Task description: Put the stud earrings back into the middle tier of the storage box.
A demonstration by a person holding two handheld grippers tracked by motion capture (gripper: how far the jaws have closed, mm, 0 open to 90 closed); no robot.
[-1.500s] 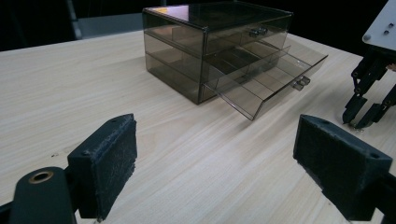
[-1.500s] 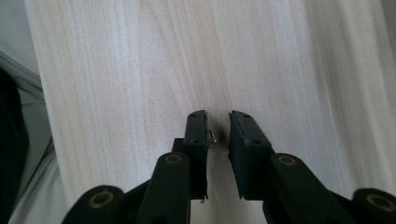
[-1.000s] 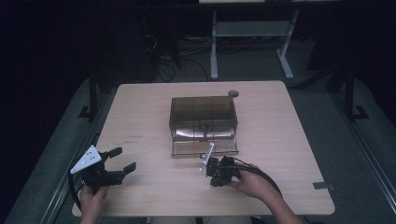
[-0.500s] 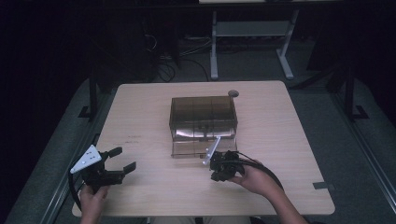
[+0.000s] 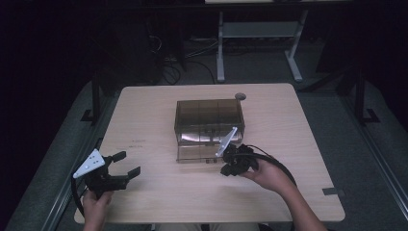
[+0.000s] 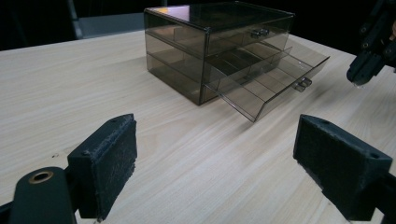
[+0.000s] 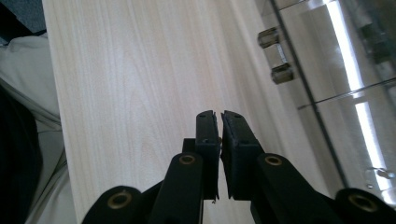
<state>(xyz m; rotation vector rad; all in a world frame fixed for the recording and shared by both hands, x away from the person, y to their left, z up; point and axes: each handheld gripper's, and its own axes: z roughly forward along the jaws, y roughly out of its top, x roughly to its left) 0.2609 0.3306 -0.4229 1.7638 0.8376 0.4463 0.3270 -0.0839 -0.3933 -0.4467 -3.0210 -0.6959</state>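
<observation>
A smoky see-through drawer box (image 5: 209, 118) stands mid-table, its lowest drawer (image 5: 195, 153) pulled out toward me. My right gripper (image 5: 225, 168) lies just off that drawer's front right corner, jaws shut with nothing between them. In the right gripper view its jaws (image 7: 220, 117) meet over bare wood, and the drawer's metal handle (image 7: 275, 56) sits up and to the right. My left gripper (image 5: 126, 167) rests at the table's front left, open and holding nothing. Through its wide pads (image 6: 109, 163) I see the box (image 6: 219, 42), the open drawer (image 6: 271, 86) and the right gripper (image 6: 371, 53).
A small grey disc (image 5: 239, 96) lies near the table's far edge behind the box. A dark strip of tape (image 5: 333, 191) marks the front right. A desk frame (image 5: 260, 31) and cables stand on the floor beyond. The person's clothing (image 7: 23, 107) borders the near table edge.
My right gripper has moved a little away from me, up to the open drawer's front right corner. The left gripper has stayed in place, still open.
</observation>
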